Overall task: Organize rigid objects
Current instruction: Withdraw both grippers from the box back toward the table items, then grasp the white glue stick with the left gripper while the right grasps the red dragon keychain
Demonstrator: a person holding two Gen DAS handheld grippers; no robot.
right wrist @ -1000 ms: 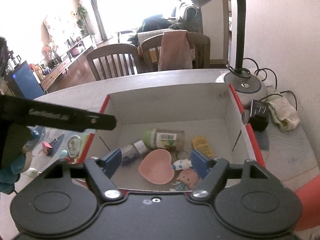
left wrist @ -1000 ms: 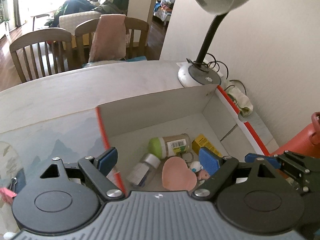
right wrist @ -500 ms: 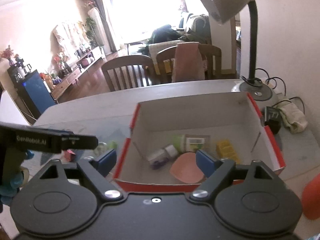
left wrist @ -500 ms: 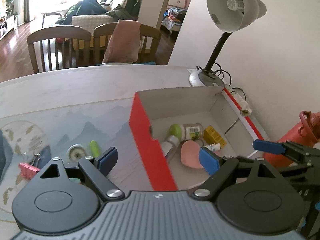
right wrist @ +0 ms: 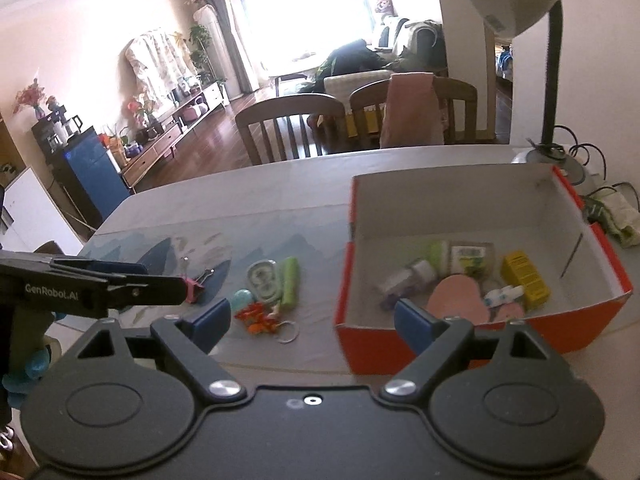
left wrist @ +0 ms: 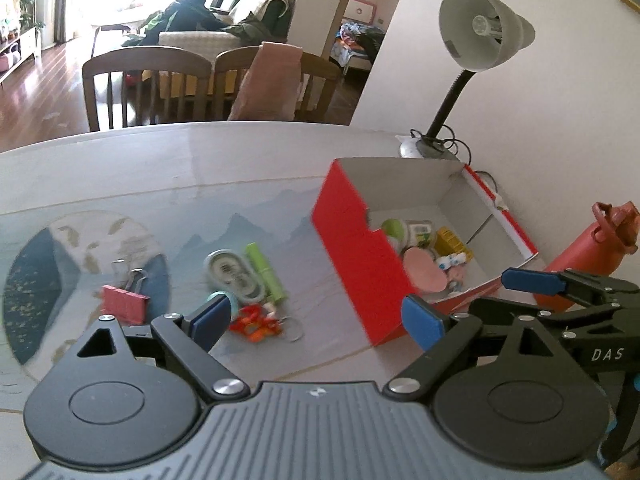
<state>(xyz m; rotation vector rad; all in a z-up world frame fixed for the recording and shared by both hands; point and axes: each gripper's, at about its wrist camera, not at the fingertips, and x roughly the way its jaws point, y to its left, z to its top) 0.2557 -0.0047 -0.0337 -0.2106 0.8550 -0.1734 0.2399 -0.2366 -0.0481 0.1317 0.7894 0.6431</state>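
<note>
A red cardboard box (left wrist: 360, 264) (right wrist: 480, 340) stands on the table and holds a pink heart (left wrist: 424, 272) (right wrist: 456, 296), a green-capped bottle (left wrist: 394, 229), a yellow carton (right wrist: 524, 276) and small toys. Left of it on the printed mat lie a green tube (left wrist: 266, 274) (right wrist: 290, 282), an oval case (left wrist: 232, 274), an orange keyring toy (left wrist: 256, 322) (right wrist: 256, 318) and a red binder clip (left wrist: 124, 304). My left gripper (left wrist: 316, 320) hangs over the keyring toy, its jaws opening with nothing between them. My right gripper (right wrist: 314, 320) is open and holds nothing, near the box's front left corner.
A grey desk lamp (left wrist: 480, 32) stands behind the box by the white wall. An orange-red bottle (left wrist: 588, 252) is right of the box. A cloth and cables (right wrist: 616, 216) lie at the far right. Wooden chairs (left wrist: 148, 80) line the table's far edge.
Both grippers have pulled back and to the left from above the box. The box now sits to the right, and the loose items on the mat have come into view.
</note>
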